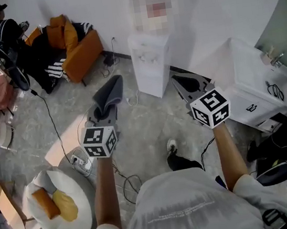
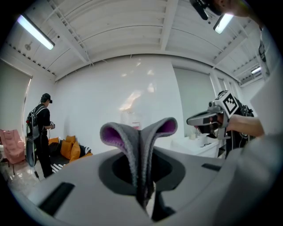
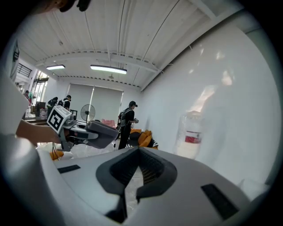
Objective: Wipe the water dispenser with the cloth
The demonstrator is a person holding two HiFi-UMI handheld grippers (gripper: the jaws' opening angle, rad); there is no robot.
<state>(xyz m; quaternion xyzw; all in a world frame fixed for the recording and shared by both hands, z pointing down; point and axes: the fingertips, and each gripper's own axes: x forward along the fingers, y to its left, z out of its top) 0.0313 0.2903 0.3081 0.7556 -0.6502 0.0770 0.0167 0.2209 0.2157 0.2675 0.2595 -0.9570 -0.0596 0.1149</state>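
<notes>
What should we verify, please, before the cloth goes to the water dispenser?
1. Cloth clamped in the left gripper's jaws: ok.
2. Right gripper empty, jaws together: ok.
3. Water dispenser in front, nothing standing between: ok.
4. Cloth touching the water dispenser: not ok, they are apart.
5. Cloth damp: cannot tell.

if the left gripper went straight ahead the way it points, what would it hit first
Likely the water dispenser: its bottle shows right behind the cloth pinched in the left gripper. Nothing else seems between them, though depth is unclear.
</notes>
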